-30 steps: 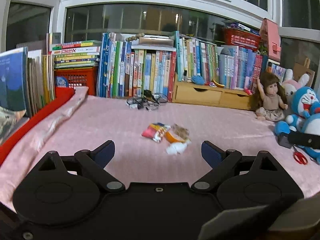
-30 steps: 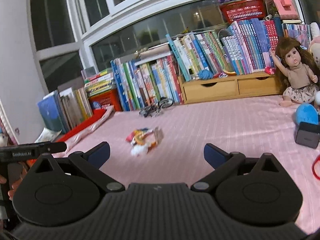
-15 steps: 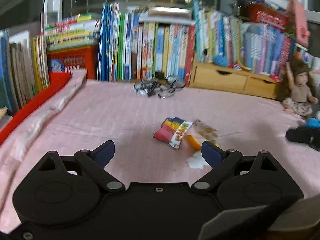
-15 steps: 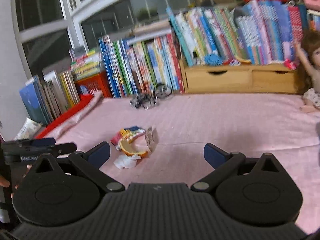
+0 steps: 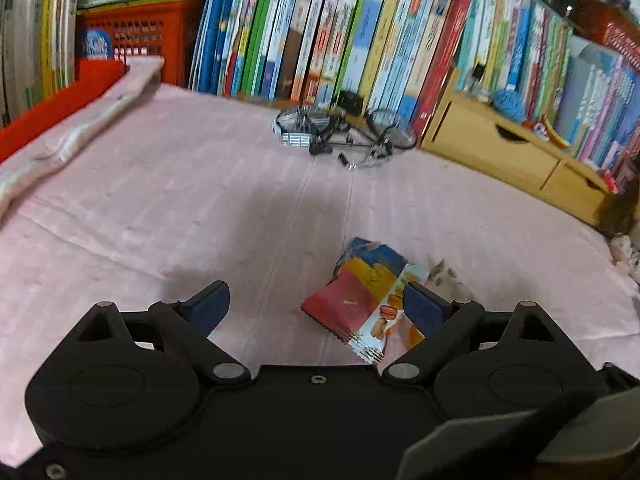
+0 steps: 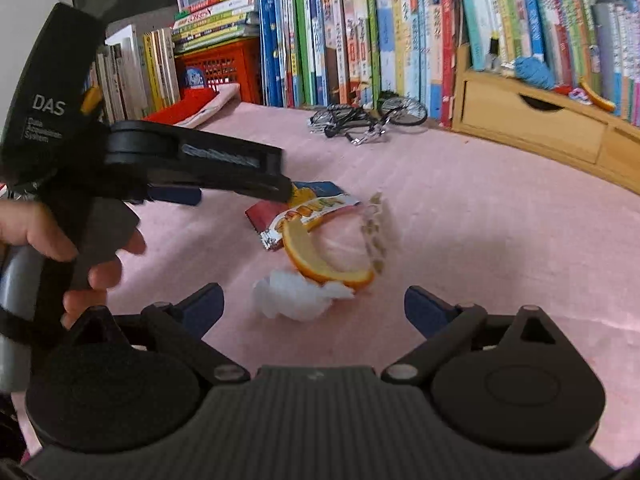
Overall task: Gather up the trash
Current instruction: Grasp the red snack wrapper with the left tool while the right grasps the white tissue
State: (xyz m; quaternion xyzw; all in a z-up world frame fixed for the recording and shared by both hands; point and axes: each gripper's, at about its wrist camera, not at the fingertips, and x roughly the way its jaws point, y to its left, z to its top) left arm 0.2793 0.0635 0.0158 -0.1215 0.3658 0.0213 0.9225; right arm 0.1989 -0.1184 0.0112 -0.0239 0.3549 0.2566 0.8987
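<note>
A small heap of trash lies on the pink cloth point(image 5: 200, 208). It holds a red, yellow and blue snack wrapper point(image 5: 360, 292), a white printed wrapper point(image 6: 316, 210), an orange peel point(image 6: 320, 264), a crumpled white tissue point(image 6: 292, 298) and a clear crinkled wrapper point(image 6: 376, 232). My left gripper point(image 5: 316, 306) is open, and the snack wrapper lies just ahead between its fingers, nearer the right one. My right gripper point(image 6: 314, 306) is open too, with the tissue just in front of its fingertips. In the right wrist view a hand point(image 6: 60, 248) holds the left gripper over the wrappers' left end.
A small metal model bicycle point(image 5: 344, 136) lies behind the heap. A row of upright books point(image 5: 340, 40) and a wooden drawer box point(image 5: 500, 148) line the back. A red basket point(image 5: 140, 40) and a folded pink cloth point(image 5: 88, 120) are at the left.
Both grippers have come forward and down toward the trash heap, which now sits close in front of their fingers. The left gripper has entered the right wrist view above the wrappers. Jaws stay wide.
</note>
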